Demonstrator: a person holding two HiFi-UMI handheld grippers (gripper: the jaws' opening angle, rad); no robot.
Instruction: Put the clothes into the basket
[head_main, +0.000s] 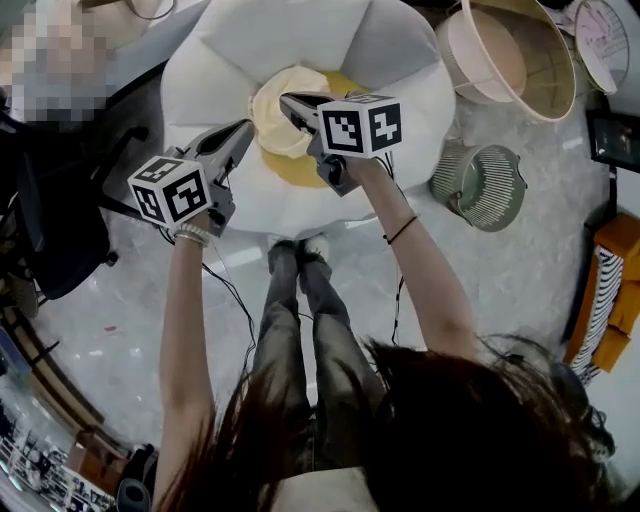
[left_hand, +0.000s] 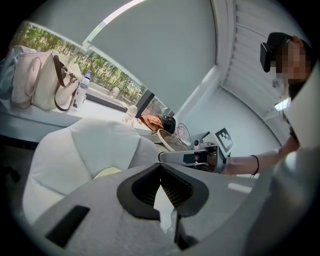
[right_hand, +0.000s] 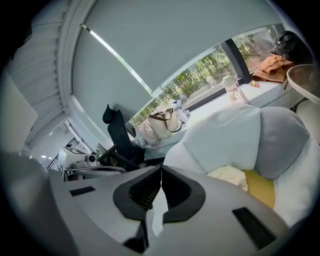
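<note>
The clothes (head_main: 285, 115) are a single cream garment, crumpled into a lump on the yellow middle of a white flower-shaped cushion seat (head_main: 230, 50), in the upper centre of the head view. Bunched as it is, it points no clear way. Its slightly longer side runs from the top of the frame toward the bottom.

Both tools slant downward toward it. The left tool (head_main: 247, 126) is at the garment's left edge and the right tool (head_main: 284, 99) is over its upper part. Whether either one touches the fabric can't be told.

In the left gripper view the left tool's jaws meet at their tips with nothing between them. In the right gripper view the right tool's jaws are likewise pressed together and empty, and the garment lies to the lower right of them.

A large beige basket (head_main: 520, 60) sits tilted in the upper right of the head view, past the cushion's right edge and apart from the garment. A smaller green slatted basket (head_main: 480, 185) rests on the floor just below it.
</note>
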